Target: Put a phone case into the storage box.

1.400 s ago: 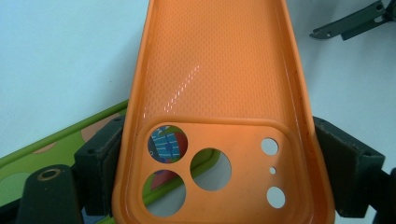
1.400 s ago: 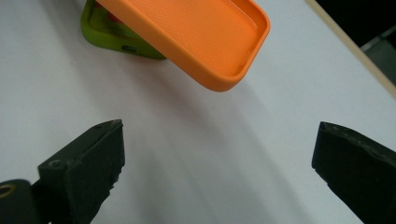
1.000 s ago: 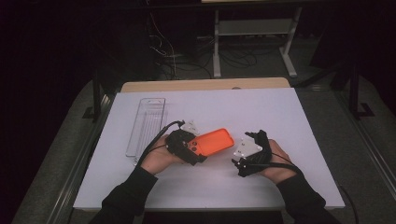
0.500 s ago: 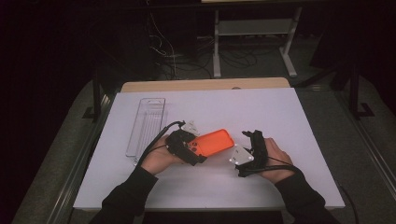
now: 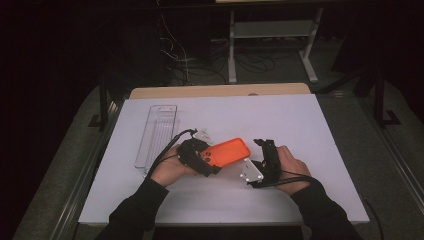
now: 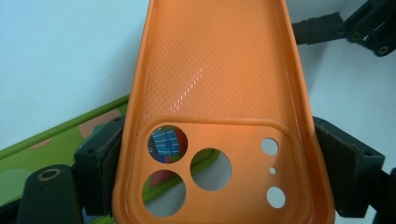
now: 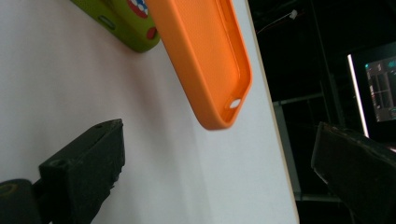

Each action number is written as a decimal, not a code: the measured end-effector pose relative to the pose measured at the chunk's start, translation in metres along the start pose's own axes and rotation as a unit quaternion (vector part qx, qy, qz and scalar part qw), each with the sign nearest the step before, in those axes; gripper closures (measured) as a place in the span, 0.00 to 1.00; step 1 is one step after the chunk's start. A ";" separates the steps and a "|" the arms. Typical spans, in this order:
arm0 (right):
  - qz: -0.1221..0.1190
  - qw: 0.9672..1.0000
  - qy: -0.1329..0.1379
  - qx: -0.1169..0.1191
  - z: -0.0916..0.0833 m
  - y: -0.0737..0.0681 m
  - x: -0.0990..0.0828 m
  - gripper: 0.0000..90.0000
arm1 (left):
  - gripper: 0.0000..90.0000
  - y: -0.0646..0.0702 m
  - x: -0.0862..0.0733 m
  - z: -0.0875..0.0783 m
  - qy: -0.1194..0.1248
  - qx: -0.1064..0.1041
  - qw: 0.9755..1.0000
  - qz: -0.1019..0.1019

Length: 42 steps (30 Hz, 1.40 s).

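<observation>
An orange phone case is held off the white table, camera cutouts toward my left gripper. In the left gripper view the case lies hollow side up between the two black pads, which press on its long edges: the left gripper is shut on it. My right gripper sits just right of the case's far end. In the right gripper view its jaws stand wide open, and the case's bottom end hangs ahead of them, untouched. A green patterned phone case lies on the table beneath.
A clear plastic tray lies at the left of the white table. The table's right edge runs close beside the right gripper view, with dark floor, cables and a metal stand beyond the far edge.
The right gripper has edged a little left toward the orange case's end and turned slightly. The left gripper and the case have stayed put.
</observation>
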State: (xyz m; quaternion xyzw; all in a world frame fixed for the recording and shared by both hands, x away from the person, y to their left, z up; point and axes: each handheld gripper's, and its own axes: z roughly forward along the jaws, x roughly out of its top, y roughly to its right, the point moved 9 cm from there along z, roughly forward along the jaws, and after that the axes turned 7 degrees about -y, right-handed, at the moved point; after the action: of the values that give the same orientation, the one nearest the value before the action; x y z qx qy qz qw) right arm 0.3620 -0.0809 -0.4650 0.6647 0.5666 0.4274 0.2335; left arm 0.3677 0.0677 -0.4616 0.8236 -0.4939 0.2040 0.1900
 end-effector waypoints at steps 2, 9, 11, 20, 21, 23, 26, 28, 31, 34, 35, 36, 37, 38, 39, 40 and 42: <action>-0.004 1.000 0.004 -0.006 0.000 0.000 0.003 0.05 | 0.17 -0.001 -0.001 -0.001 -0.004 0.001 1.000 0.004; -0.011 0.999 0.015 -0.026 0.002 0.004 0.011 0.09 | 0.17 0.000 0.002 -0.002 0.006 -0.006 1.000 -0.005; -0.017 0.999 0.018 -0.035 0.002 0.005 0.014 0.11 | 0.17 -0.001 0.002 -0.003 0.007 -0.006 1.000 -0.003; -0.042 0.997 0.030 -0.061 0.004 0.005 0.030 0.22 | 0.17 -0.003 0.004 -0.007 0.009 -0.001 1.000 0.000; -0.041 0.997 0.032 -0.064 0.003 0.004 0.031 0.24 | 0.17 -0.004 0.003 -0.008 0.004 0.001 1.000 0.005; -0.046 0.996 0.035 -0.073 0.002 0.004 0.034 0.26 | 0.17 -0.004 0.005 -0.008 0.012 0.001 1.000 -0.004; -0.053 0.994 0.038 -0.087 0.002 0.003 0.038 0.30 | 0.17 -0.005 0.004 -0.010 0.008 0.001 1.000 -0.003; -0.060 0.993 0.038 -0.091 0.002 0.002 0.039 0.32 | 0.17 -0.004 0.005 -0.009 0.015 0.000 1.000 -0.011; -0.104 0.989 0.038 -0.096 0.004 0.001 0.041 0.38 | 0.17 -0.005 0.005 -0.010 0.015 0.002 1.000 -0.011; -0.104 0.987 0.044 -0.112 0.004 -0.002 0.044 0.42 | 0.17 -0.005 0.005 -0.010 0.013 0.001 1.000 -0.011; -0.109 0.986 0.043 -0.116 0.004 -0.003 0.044 0.43 | 0.17 -0.004 0.005 -0.010 0.013 0.001 1.000 -0.011; -0.114 0.985 0.042 -0.119 0.004 -0.003 0.044 0.44 | 0.17 -0.004 0.005 -0.010 0.013 0.001 1.000 -0.011; -0.117 0.985 0.042 -0.121 0.004 -0.004 0.045 0.45 | 0.17 -0.004 0.005 -0.010 0.014 0.001 1.000 -0.011; -0.121 0.985 0.042 -0.119 0.004 -0.006 0.045 0.47 | 0.17 -0.004 0.005 -0.010 0.014 0.001 1.000 -0.011; -0.124 0.984 0.043 -0.119 0.004 -0.007 0.045 0.49 | 0.17 -0.005 0.004 -0.011 0.006 0.002 1.000 0.000; -0.127 0.984 0.043 -0.119 0.004 -0.008 0.046 0.50 | 0.17 -0.005 0.004 -0.011 0.007 0.002 1.000 -0.003; -0.135 0.982 0.042 -0.127 0.005 -0.008 0.046 0.54 | 0.17 -0.005 0.004 -0.010 0.007 0.001 1.000 -0.004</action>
State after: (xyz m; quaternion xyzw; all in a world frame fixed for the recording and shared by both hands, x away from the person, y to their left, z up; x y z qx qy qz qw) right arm 0.3611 -0.0346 -0.4600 0.5285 0.6013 0.4879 0.3479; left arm 0.3720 0.0722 -0.4512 0.8240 -0.4892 0.2097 0.1940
